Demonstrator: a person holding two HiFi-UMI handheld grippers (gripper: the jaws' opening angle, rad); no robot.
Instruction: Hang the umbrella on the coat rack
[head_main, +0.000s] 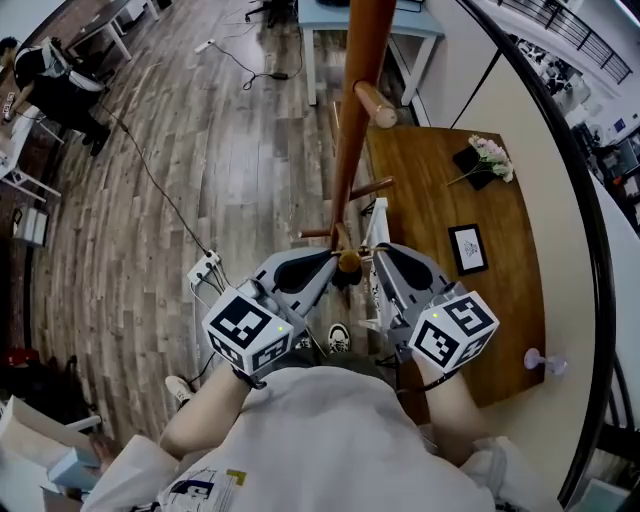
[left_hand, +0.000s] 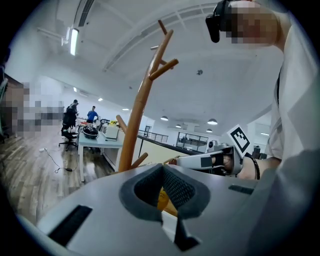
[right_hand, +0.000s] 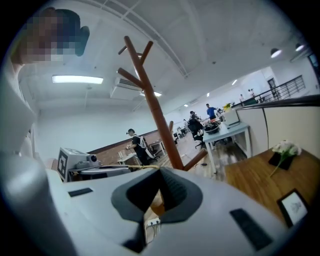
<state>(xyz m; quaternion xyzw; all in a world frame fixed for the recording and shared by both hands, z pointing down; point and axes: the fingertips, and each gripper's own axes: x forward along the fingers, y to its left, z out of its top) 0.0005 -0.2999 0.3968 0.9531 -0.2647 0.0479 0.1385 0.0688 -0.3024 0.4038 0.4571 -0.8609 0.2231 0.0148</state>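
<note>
The coat rack (head_main: 352, 120) stands right in front of the person, its brown pole rising past a desk (head_main: 470, 300). The pale, narrow shape hanging between the 2 grippers is probably the folded umbrella (head_main: 377, 290), though little of it shows. The left gripper (left_hand: 162, 175) and right gripper (right_hand: 159, 175) point at each other. Each has its jaws pressed together on 1 end of a thin tan strap (right_hand: 131, 167) stretched between them. A round-ended peg (head_main: 348, 262) sits just between the tips.

The umbrella looks light, but it will likely swing freely under such a limp strap. The strap is thin and could slip from the pads, so holding it near both ends seems right. Keeping the loop taut and wide should help it clear the knob.
</note>
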